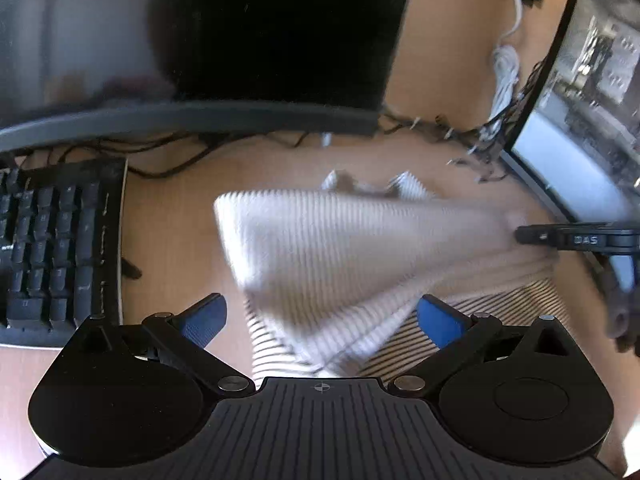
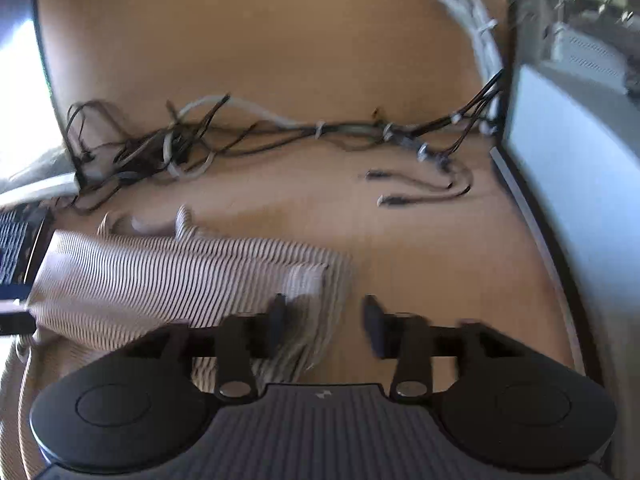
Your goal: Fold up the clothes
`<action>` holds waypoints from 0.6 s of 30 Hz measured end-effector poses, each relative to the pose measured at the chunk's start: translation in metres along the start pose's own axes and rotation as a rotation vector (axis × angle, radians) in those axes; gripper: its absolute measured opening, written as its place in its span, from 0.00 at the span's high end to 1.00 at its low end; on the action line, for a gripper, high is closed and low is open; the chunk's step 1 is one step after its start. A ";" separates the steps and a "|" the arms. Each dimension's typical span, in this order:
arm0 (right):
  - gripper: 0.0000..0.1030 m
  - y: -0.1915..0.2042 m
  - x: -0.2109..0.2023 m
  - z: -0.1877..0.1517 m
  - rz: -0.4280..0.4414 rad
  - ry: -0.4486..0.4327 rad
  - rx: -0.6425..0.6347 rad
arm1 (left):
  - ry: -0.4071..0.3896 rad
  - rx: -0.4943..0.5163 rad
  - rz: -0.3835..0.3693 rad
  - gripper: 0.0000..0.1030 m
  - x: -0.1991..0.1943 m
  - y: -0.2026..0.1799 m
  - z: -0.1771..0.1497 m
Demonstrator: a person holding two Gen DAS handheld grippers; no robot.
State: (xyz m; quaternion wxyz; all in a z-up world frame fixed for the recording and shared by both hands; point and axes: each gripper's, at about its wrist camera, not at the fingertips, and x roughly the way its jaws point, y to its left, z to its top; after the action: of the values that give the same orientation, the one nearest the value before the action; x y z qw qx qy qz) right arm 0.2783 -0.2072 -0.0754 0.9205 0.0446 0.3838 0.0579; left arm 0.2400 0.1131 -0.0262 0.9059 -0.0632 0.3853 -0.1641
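Observation:
A white garment with thin dark stripes point(image 1: 328, 248) lies partly folded on the wooden desk point(image 1: 172, 232), one layer turned over and blurred. My left gripper point(image 1: 322, 320) stands wide open above its near edge, with the cloth below and between the blue pads point(image 1: 204, 320) but not pinched. In the right wrist view the striped garment point(image 2: 160, 280) reaches from the left to my right gripper point(image 2: 324, 322), whose dark fingers stand apart over the cloth's right edge. The right gripper point(image 1: 520, 234) also shows at the garment's right corner in the left wrist view.
A black keyboard point(image 1: 60, 248) lies left of the garment. A dark monitor point(image 1: 280, 32) stands behind it and a second screen point(image 1: 580, 120) at the right. Tangled cables point(image 2: 180, 144) run along the back of the desk. Bare desk point(image 2: 440, 248) lies right of the garment.

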 end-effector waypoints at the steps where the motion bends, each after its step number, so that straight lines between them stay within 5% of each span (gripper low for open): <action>1: 0.39 0.002 -0.007 0.005 0.002 -0.028 0.003 | -0.013 -0.014 -0.022 0.00 0.000 -0.002 0.005; 6: 0.00 0.014 -0.037 0.015 0.168 -0.174 0.092 | -0.060 -0.054 -0.120 0.00 0.013 -0.018 0.020; 9: 0.00 0.024 -0.020 0.005 0.265 -0.127 0.174 | 0.012 -0.045 -0.078 0.00 0.042 -0.021 0.013; 12: 0.00 0.027 0.012 -0.016 0.260 -0.005 0.220 | 0.018 -0.033 -0.053 0.00 0.048 -0.016 0.003; 18: 0.00 0.024 0.017 -0.023 0.253 -0.007 0.266 | 0.006 -0.030 -0.069 0.00 0.050 -0.006 -0.002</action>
State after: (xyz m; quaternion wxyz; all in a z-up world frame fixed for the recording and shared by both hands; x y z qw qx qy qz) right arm 0.2719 -0.1804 -0.1010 0.8933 0.2139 0.3761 0.1220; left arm 0.2696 0.0900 -0.0604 0.8974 -0.0895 0.3880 -0.1899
